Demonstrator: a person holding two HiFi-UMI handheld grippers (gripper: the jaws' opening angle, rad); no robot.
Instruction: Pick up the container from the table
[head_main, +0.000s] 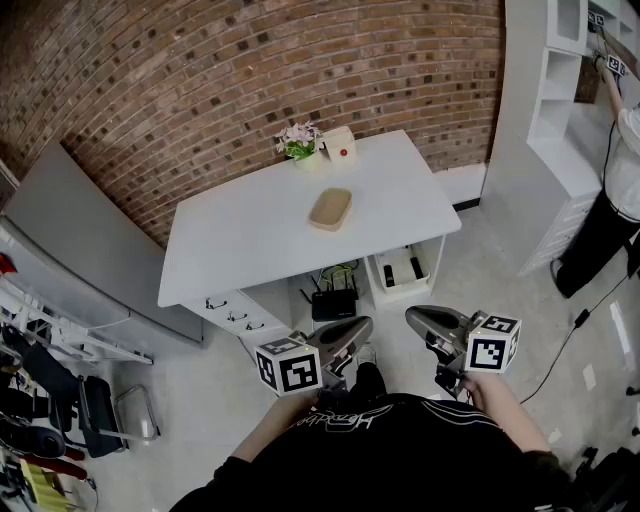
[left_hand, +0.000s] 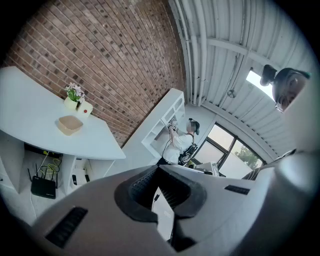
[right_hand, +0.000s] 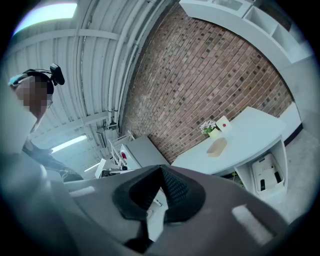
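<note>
A shallow tan container (head_main: 330, 208) lies near the middle of the white table (head_main: 250, 250). It also shows small in the left gripper view as the container (left_hand: 69, 124) and in the right gripper view as the container (right_hand: 217, 147). My left gripper (head_main: 362, 324) and right gripper (head_main: 413, 316) hang side by side close to my body, well short of the table's front edge and far from the container. The left gripper (left_hand: 159, 168) has its jaws together with nothing between them. My right gripper (right_hand: 161, 168) is likewise shut and empty.
A small flower pot (head_main: 299, 142) and a white card with a red dot (head_main: 341, 146) stand at the table's back edge. A router (head_main: 335, 302) sits under the table. A person (head_main: 612, 190) works at white shelves (head_main: 560, 110) on the right. A grey cabinet (head_main: 80, 250) stands at left.
</note>
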